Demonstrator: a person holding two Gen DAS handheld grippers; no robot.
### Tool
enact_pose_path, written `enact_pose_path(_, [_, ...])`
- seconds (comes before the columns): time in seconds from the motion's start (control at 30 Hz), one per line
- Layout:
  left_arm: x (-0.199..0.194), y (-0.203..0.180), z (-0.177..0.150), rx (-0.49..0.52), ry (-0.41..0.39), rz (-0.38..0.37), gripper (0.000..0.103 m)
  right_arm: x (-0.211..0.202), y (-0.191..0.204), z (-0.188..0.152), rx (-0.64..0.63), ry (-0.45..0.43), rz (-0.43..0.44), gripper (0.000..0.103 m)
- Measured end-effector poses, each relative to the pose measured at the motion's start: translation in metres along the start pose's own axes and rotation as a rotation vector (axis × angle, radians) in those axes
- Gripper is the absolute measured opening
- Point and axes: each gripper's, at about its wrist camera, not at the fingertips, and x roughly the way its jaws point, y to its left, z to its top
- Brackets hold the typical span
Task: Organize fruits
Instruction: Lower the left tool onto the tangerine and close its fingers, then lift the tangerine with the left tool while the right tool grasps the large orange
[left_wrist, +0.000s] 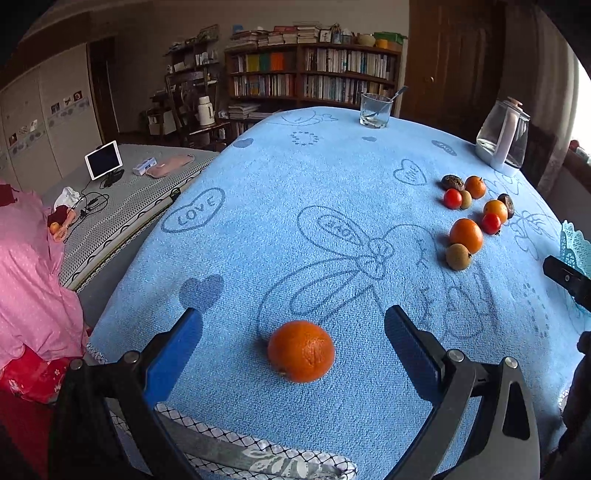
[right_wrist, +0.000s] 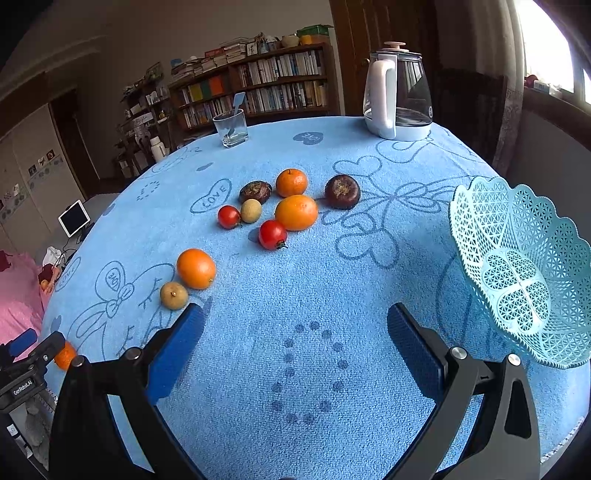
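Left wrist view: my left gripper (left_wrist: 293, 321) hangs low over the blue towel-covered table (left_wrist: 314, 177), its blue-padded jaws spread wide. A lone orange (left_wrist: 301, 350) sits on the cloth between them, touching neither pad. Well off to the right lies the rest of the fruit in a loose cluster: a larger orange (left_wrist: 466, 235) with a small tan fruit (left_wrist: 458, 256) just beside it, and behind them more oranges, two red tomatoes and dark brown fruits. A drinking glass (left_wrist: 375, 110) with a spoon in it and a glass kettle (left_wrist: 503, 134) stand at the far edge. A sliver of the turquoise basket (left_wrist: 573, 245) shows at the right margin.

Right wrist view: my right gripper (right_wrist: 295, 321) is also spread wide and holds nothing; only bare cloth with a ring of paw prints lies between its jaws. The fruit cluster sits ahead and left, a tomato (right_wrist: 272, 234) nearest the centre. The lattice basket (right_wrist: 524, 273) stands to the right, empty. At far left, my other gripper appears with the lone orange (right_wrist: 65, 356) just behind it.
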Motion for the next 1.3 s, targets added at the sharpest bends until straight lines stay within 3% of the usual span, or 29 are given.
enact_pose_path(0.17, [0.002,-0.004,-0.012,0.020,0.031,-0.006,0.097,0.000,-0.001,0.001,0.002,0.001,0.000,0.101])
enact_pose_path(0.5, [0.008,0.005,-0.016,-0.006,0.071,-0.023,0.073,0.002,0.002,-0.001,-0.006,0.008,0.005,0.101])
enact_pose_path(0.7, [0.011,0.007,-0.019,-0.015,0.089,-0.056,0.042,0.002,0.006,-0.003,-0.017,0.011,0.016,0.101])
enact_pose_path(1.03, [0.003,0.007,-0.014,-0.024,0.060,-0.077,0.040,0.001,0.020,-0.007,-0.049,0.014,0.051,0.101])
enact_pose_path(1.3, [-0.009,0.007,-0.005,-0.020,-0.007,-0.072,0.040,0.010,0.039,-0.019,-0.046,0.080,0.148,0.101])
